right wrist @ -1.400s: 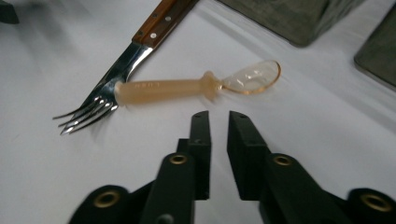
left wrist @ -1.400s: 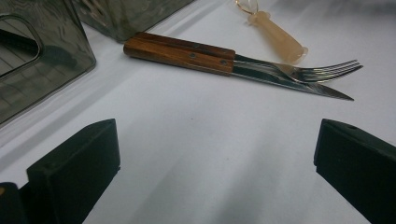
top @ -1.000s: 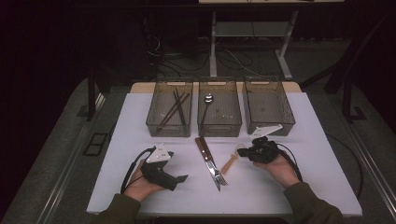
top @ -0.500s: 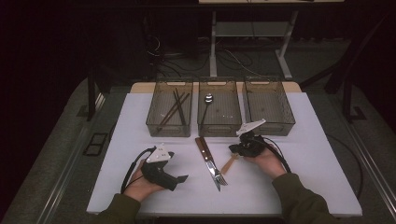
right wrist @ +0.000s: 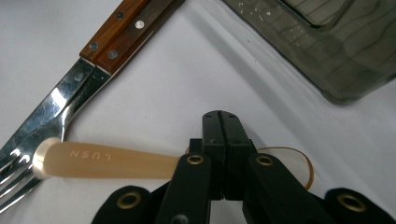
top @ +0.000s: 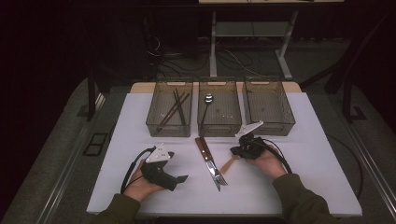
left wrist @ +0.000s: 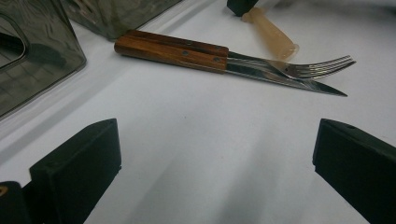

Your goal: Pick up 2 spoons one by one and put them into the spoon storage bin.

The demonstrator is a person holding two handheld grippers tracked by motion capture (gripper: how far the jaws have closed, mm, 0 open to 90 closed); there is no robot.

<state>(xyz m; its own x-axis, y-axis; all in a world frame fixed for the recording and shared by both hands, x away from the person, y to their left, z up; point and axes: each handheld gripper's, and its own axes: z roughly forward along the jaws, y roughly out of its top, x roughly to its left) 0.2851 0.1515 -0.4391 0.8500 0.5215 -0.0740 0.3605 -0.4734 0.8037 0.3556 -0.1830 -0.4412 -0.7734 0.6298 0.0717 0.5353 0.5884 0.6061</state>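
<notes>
A wooden-handled knife [top: 209, 161] and a wooden-handled fork [left wrist: 322, 67] lie side by side mid-table, handles together [right wrist: 126, 32]. A beige-handled utensil [top: 229, 164] marked LUSN [right wrist: 93, 158] lies with its butt end at the fork tines. My right gripper [top: 235, 152] sits over its other end. Its jaws stand shut [right wrist: 222, 121], with the beige handle passing crosswise beneath them; I cannot tell if they touch. A thin translucent loop [right wrist: 301, 163] shows on the far side. My left gripper [top: 180, 178] rests on the table left of the knife, open and empty [left wrist: 215, 140].
Three smoky clear bins stand in a row at the back. The left bin [top: 170, 131] holds chopsticks [top: 173, 108], the middle bin [top: 219, 132] a spoon [top: 207, 105], and the right bin [top: 271, 129] nothing. Bare white tabletop [top: 317, 163] lies right of my right hand.
My right gripper has moved left from beside the right bin, over the end of the beige-handled utensil. The cutlery and my left gripper have stayed put.
</notes>
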